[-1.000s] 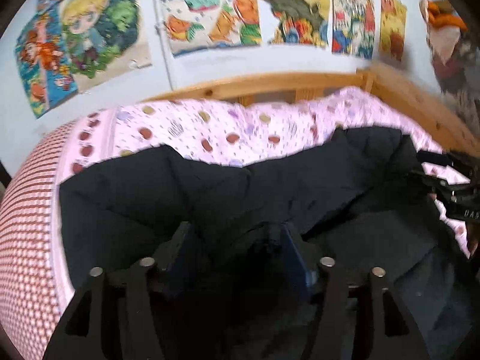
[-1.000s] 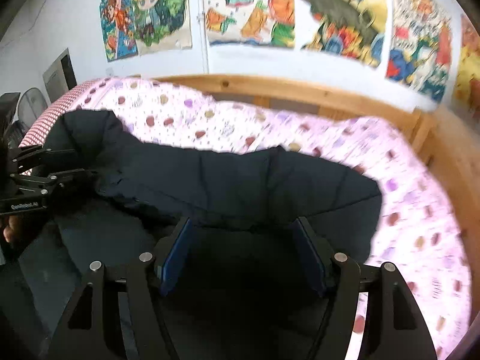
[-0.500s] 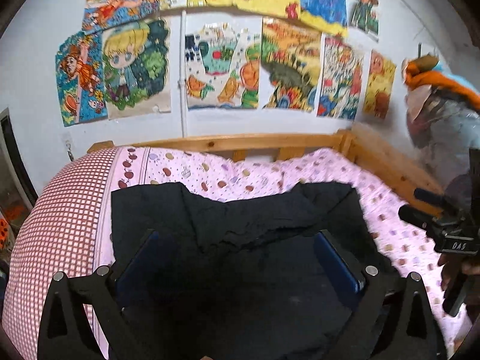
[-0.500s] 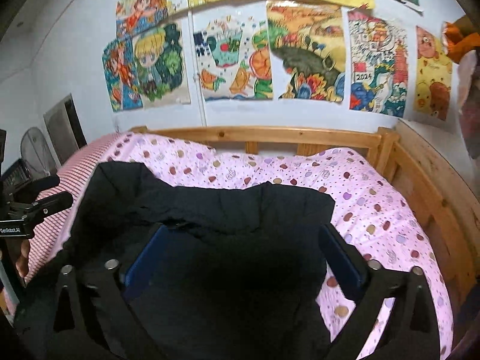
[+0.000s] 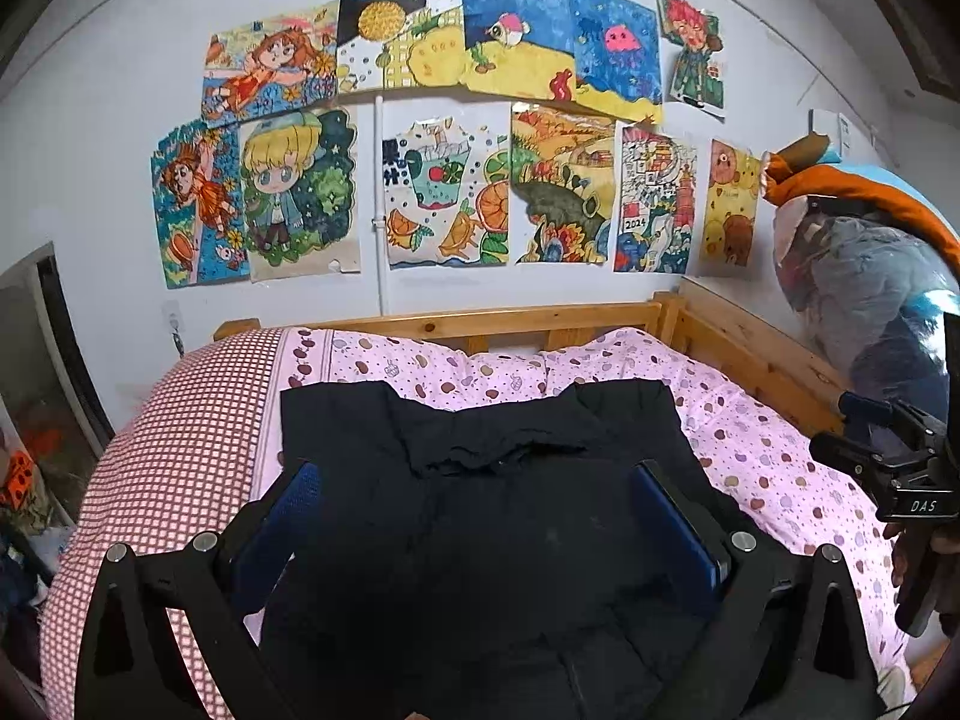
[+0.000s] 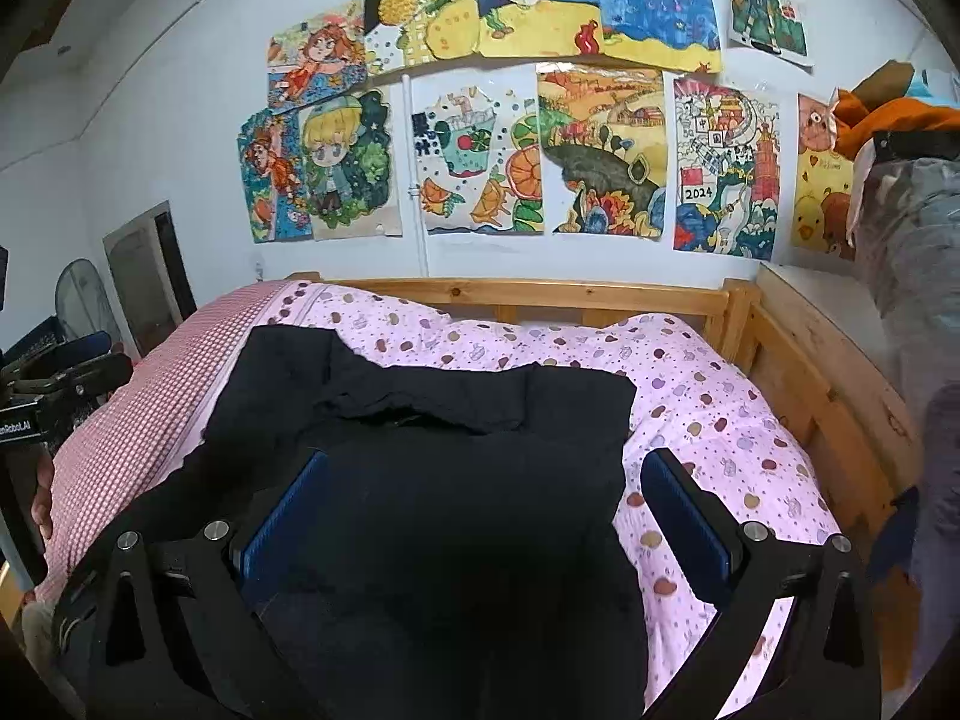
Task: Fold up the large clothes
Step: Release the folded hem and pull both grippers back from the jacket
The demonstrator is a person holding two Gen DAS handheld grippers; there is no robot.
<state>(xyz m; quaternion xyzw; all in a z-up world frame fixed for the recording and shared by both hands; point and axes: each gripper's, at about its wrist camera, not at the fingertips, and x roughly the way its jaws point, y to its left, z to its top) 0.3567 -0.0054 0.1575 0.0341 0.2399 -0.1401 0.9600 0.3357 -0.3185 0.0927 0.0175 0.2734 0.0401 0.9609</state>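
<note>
One black garment (image 5: 492,516), one bed (image 5: 540,318), two grippers (image 5: 474,516), eleven drawings (image 5: 444,198).

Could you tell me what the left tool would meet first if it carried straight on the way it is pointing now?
Most likely the black garment spread on the bed; the open left tool points down onto it, though depth is uncertain.

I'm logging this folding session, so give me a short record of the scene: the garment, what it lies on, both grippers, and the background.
garment: black quilted coat, lying spread on the bed, far edge rumpled
surface: pink dotted bedspread on a wooden bed frame
left gripper: open, above the coat, holding nothing
right gripper: open, above the coat, holding nothing
background: colourful children's drawings on a white wall
</note>
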